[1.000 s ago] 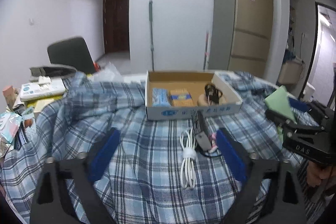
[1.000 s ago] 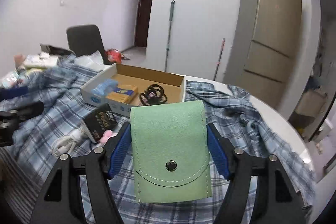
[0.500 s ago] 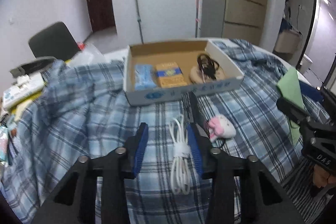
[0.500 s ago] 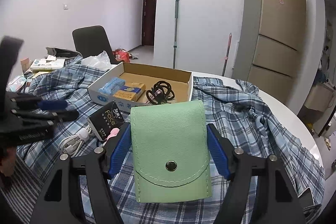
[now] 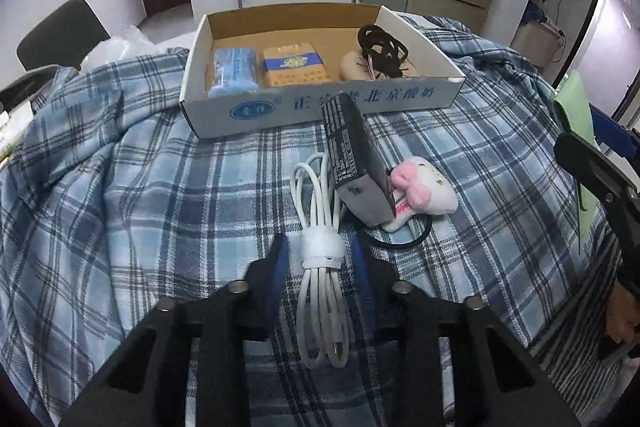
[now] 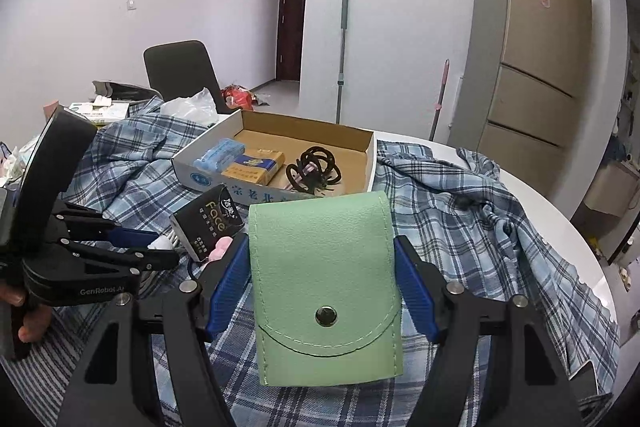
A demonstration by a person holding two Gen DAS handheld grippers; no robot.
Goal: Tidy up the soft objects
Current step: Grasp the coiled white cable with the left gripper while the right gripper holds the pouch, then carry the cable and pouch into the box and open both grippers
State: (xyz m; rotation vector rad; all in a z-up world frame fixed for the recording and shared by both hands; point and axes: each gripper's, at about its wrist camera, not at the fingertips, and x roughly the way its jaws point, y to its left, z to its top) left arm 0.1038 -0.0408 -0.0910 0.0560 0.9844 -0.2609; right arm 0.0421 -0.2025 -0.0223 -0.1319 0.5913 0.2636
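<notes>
A coiled white cable (image 5: 320, 291) with a white strap lies on the blue plaid cloth (image 5: 140, 187). My left gripper (image 5: 320, 247) straddles the strap; its jaws are closing, with slim gaps showing at both pads. Just beyond lie a black tissue pack (image 5: 352, 155) and a pink-and-white plush (image 5: 420, 191) on a black hair ring (image 5: 404, 245). My right gripper (image 6: 322, 259) is shut on a green snap pouch (image 6: 324, 267), held above the cloth. The cardboard box (image 5: 320, 103) holds a blue pack (image 5: 234, 71), a yellow pack (image 5: 294, 65) and black hair ties (image 5: 380, 45).
A dark chair (image 6: 180, 71) stands behind the table at the left, near papers and bags. A tall fridge (image 6: 532, 47) and a mop handle (image 6: 342, 59) are by the far wall. The white table edge (image 6: 560, 227) curves along the right.
My left gripper has dropped and tipped downward onto the white cable, and its jaws have narrowed from wide to close around the strap. The right gripper still holds the green pouch in place.
</notes>
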